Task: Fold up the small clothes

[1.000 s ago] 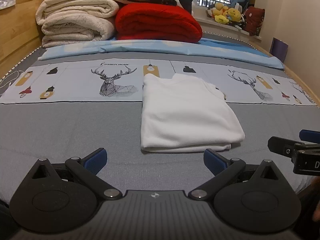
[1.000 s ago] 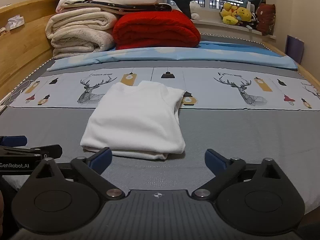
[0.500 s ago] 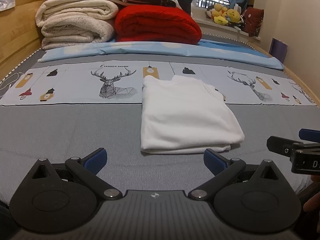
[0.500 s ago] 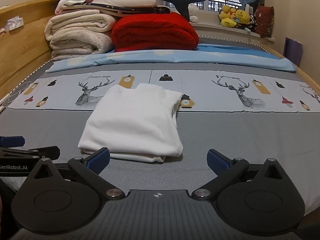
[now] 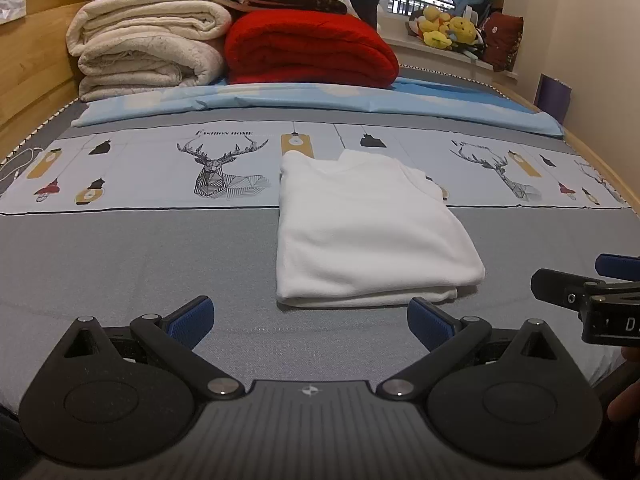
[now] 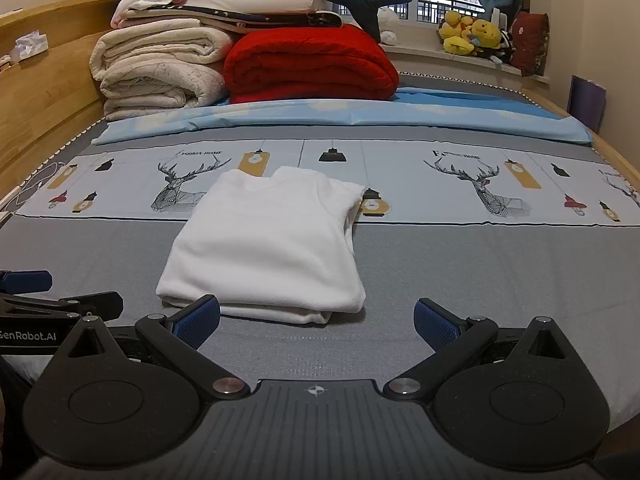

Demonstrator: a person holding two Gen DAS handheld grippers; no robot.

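White shirt point(image 5: 372, 232), folded, lies mid-frame w/ long axis running up-frame, just ahead of both grippers, left gripper point(image 5: 310, 318) & right gripper point(image 6: 316, 318) both spread wide, empty, about equally near.

"FASHION HOME" is printed above the deer on the patterned bed sheet point(image 5: 160, 168), ahead of the left gripper point(image 5: 310, 318). "enRobot.AI" is read on the side of the left gripper point(image 6: 60, 312), seen from the right wrist view at its left edge. A lone "D" is seen on the right gripper point(image 5: 600, 304).
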